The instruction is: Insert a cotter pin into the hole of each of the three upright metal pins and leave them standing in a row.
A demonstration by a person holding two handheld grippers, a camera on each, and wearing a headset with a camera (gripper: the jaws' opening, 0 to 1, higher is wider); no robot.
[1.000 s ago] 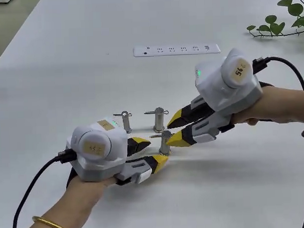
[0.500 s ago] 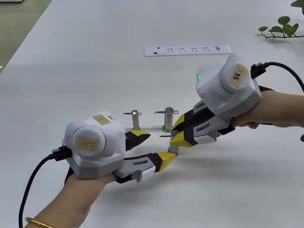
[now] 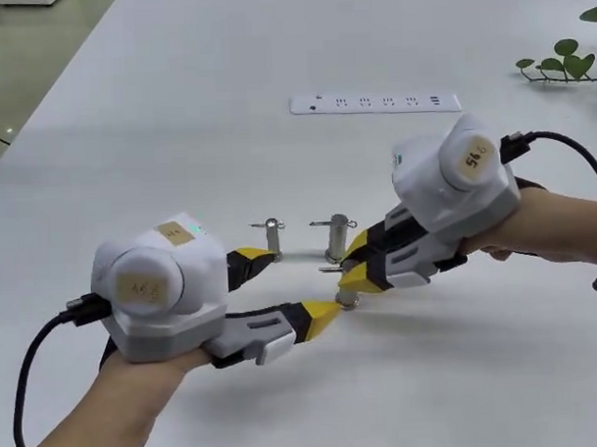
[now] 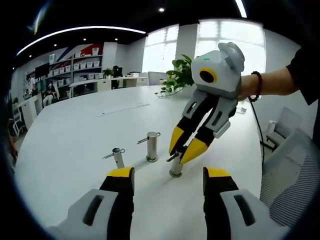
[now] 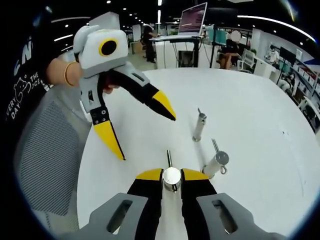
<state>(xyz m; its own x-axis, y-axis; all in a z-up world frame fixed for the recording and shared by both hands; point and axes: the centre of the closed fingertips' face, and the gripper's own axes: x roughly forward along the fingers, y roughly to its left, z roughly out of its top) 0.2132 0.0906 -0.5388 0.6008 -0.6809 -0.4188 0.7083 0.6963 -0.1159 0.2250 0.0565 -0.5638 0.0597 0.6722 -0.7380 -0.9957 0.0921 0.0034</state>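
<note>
Currently I have the right gripper closed down narrow on the head of the near pin, which stands upright on the white table. In the right gripper view the round pin top sits between the two yellow jaw tips and touches both. A cotter pin projects from the pin on the side away from the gripper. I judge that it is through the hole, but I cannot tell how far it is seated.

The left gripper is spread wide and holds nothing. Its lower jaw tip lies just beside the base of the near pin and its upper jaw points toward the far left pin. I judge this placement to be a guard: the open jaws bracket the near pin so that it cannot tip or slide while the right gripper works on it.

The far left pin and the far right pin stand upright side by side, each with a cotter pin crossing its top. The near pin stands in front of them, out of that line, so I judge two of three insertions complete and the row not yet formed.

A power strip lies far back on the table, well apart from the work.

Risk: the upright pins look narrow at the base, so releasing with any side load could topple the near one.
</note>
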